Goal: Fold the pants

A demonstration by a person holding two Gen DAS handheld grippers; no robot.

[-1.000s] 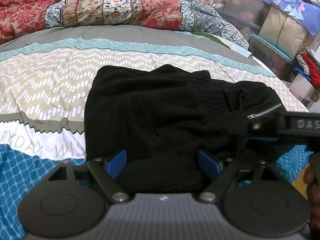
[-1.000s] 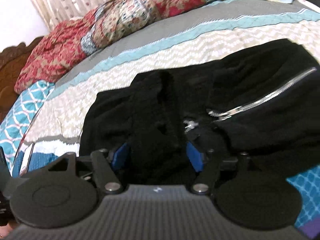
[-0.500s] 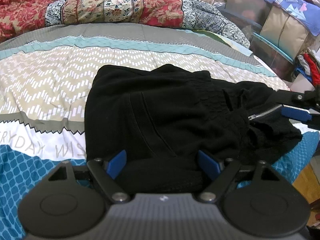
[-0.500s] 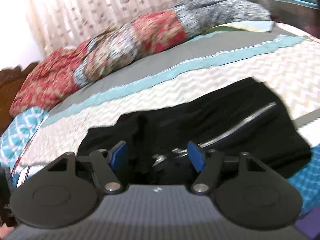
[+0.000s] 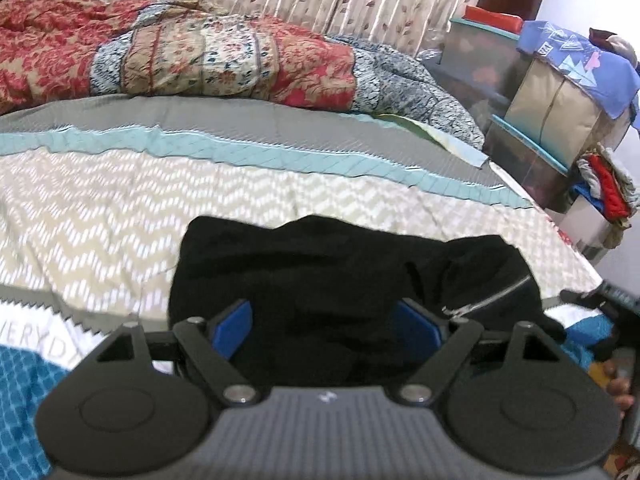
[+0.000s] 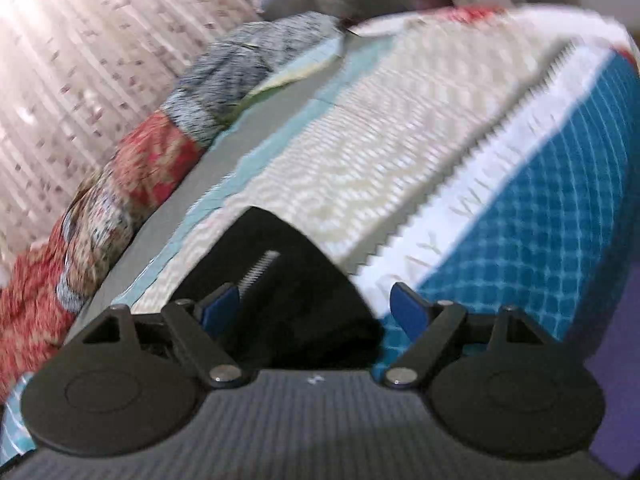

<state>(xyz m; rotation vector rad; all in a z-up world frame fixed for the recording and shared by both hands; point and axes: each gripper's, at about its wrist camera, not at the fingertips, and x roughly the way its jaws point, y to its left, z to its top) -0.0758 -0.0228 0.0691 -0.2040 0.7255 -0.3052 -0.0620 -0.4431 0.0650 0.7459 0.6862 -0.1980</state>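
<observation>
Bare bed cover (image 5: 200,208) lies open from nine to twelve o'clock; a rolled quilt (image 5: 224,64) blocks twelve, stacked storage boxes (image 5: 532,120) crowd two o'clock.

Partial lettering "VERYD" on bedspread's white band (image 5: 24,334), rest unreadable

My left gripper (image 5: 326,330) points down at a slant, and its two blue pads (image 5: 232,326) stand wide apart. Black cloth lies in the gap between them, but I cannot see either pad pressing on it, so I read this gripper as spread and holding nothing.

My right gripper (image 6: 316,308) is rolled to one side, so its view is tilted and blurred. Its jaws have just been opening and now stand wide, with the pads (image 6: 408,310) free. In the left view my right hand (image 5: 618,376) shows at the right edge.
</observation>
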